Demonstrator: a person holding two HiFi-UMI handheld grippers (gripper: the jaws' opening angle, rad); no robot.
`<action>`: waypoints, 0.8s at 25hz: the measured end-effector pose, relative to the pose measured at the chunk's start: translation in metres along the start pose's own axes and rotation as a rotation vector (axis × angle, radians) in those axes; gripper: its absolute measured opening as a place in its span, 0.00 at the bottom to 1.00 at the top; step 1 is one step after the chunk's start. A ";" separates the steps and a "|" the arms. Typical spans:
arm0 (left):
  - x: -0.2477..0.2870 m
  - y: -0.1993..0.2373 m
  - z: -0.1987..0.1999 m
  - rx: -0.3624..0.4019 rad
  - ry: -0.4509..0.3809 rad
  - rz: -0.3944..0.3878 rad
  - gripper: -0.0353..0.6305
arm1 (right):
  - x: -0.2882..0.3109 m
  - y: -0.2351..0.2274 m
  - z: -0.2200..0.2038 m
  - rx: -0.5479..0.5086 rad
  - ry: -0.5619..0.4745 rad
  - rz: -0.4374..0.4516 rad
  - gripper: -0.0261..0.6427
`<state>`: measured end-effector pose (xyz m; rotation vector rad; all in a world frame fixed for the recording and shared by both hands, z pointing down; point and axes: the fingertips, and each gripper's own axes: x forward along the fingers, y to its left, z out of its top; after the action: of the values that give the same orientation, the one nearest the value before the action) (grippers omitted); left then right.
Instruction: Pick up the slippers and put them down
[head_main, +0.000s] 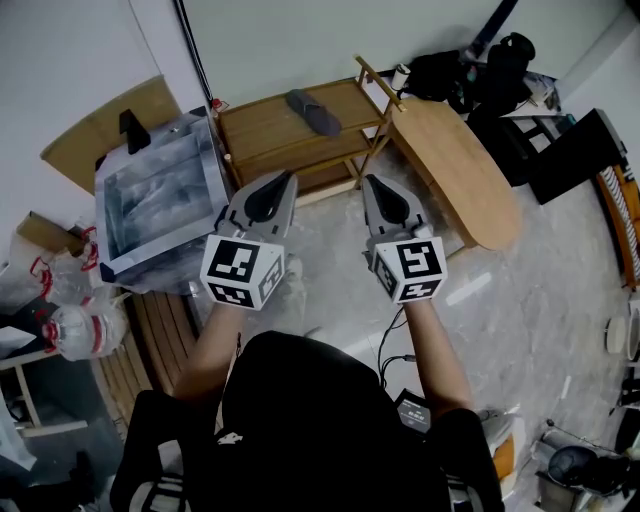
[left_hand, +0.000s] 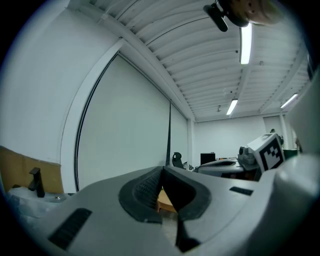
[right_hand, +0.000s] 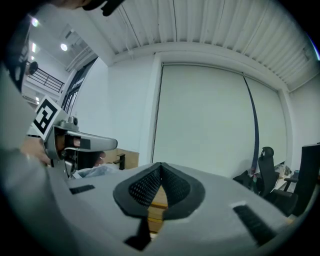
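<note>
Closest to us are our own dark top (head_main: 300, 420) and both forearms (head_main: 215, 345), stretched forward over a pale floor (head_main: 520, 300). Each hand holds grey tongs with a black-and-white marker cube (head_main: 243, 272) at the back.

We hold the left tongs (head_main: 289, 177) and the right tongs (head_main: 367, 181) side by side, near each other but apart. Both are level and point toward a low wooden shelf (head_main: 262, 128).

The left tongs are pressed together. Their ribbed dark pads meet at the tip, leaving only a thin wedge of gap lower down, through which wood shows. Nothing is pinched between them. The right tongs are likewise pressed together at the tip and hold nothing. Neither pair touches anything.

One dark grey slipper (head_main: 313, 112) lies flat on the top level of the shelf, toward its right half, well ahead of both tongs. A long oval wooden board (head_main: 460, 175) lies just to the right of the shelf, and a silver-lined box (head_main: 160, 195) sits to its left.
</note>
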<state>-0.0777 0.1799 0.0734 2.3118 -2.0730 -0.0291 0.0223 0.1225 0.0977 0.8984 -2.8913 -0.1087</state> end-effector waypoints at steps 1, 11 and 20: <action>0.005 0.002 -0.001 0.000 0.000 0.000 0.06 | 0.004 -0.002 -0.001 -0.003 0.002 0.001 0.02; 0.075 0.034 -0.016 -0.003 0.026 -0.011 0.06 | 0.065 -0.042 -0.013 -0.001 0.033 0.004 0.02; 0.160 0.085 -0.015 -0.016 0.048 -0.024 0.06 | 0.148 -0.090 -0.014 0.023 0.051 0.004 0.02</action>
<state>-0.1437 0.0115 0.0932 2.3044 -2.0162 0.0085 -0.0465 -0.0354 0.1149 0.8858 -2.8533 -0.0514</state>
